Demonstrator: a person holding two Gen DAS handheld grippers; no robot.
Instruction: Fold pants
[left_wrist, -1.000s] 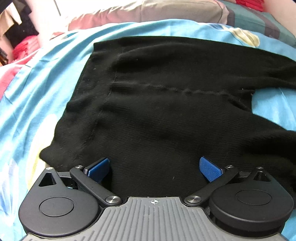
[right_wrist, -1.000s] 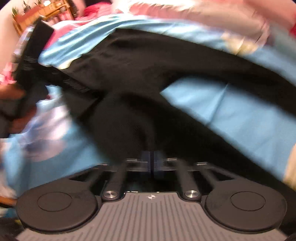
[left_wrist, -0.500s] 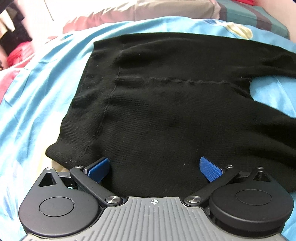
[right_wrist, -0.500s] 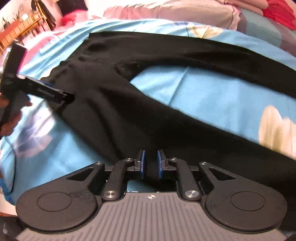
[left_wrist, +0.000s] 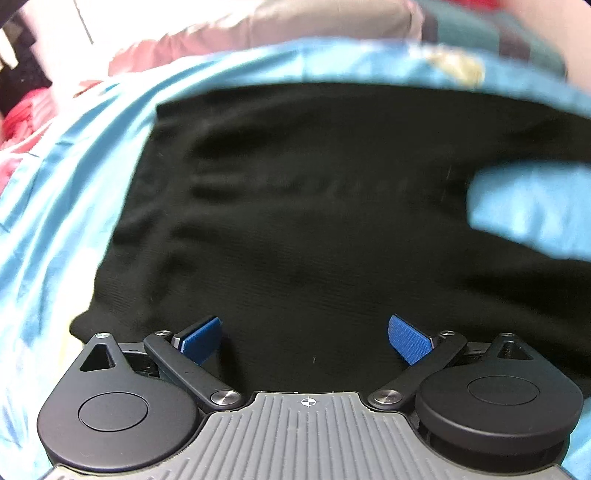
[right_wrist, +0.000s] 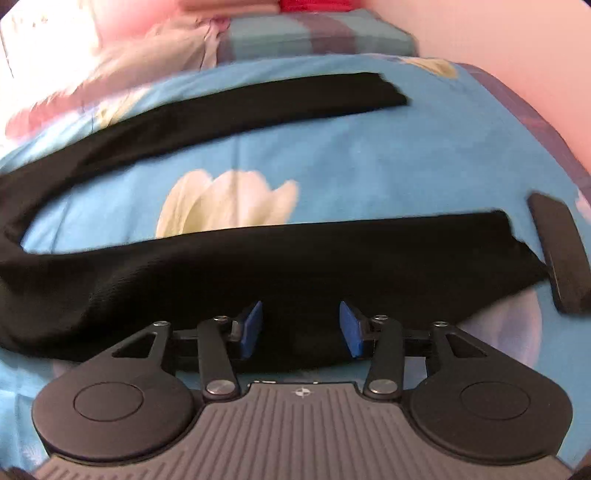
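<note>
black knit pants (left_wrist: 314, 221) are lying spread on a blue floral bedsheet (right_wrist: 369, 166) (legs apart). the left gripper (left_wrist: 304, 338) and right gripper (right_wrist: 301, 328) are hovering over them, both released.

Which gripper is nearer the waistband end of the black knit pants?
Left. The left gripper hangs open over the black knit pants at the waist; the right gripper sits open over the near leg, close to its cuff.

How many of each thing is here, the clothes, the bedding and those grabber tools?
Black pants: 1
Blue flowered sheet: 1
Pillows: 2, a pink one and a striped one
Grabbers: 2, left gripper and right gripper
Total: 6
</note>
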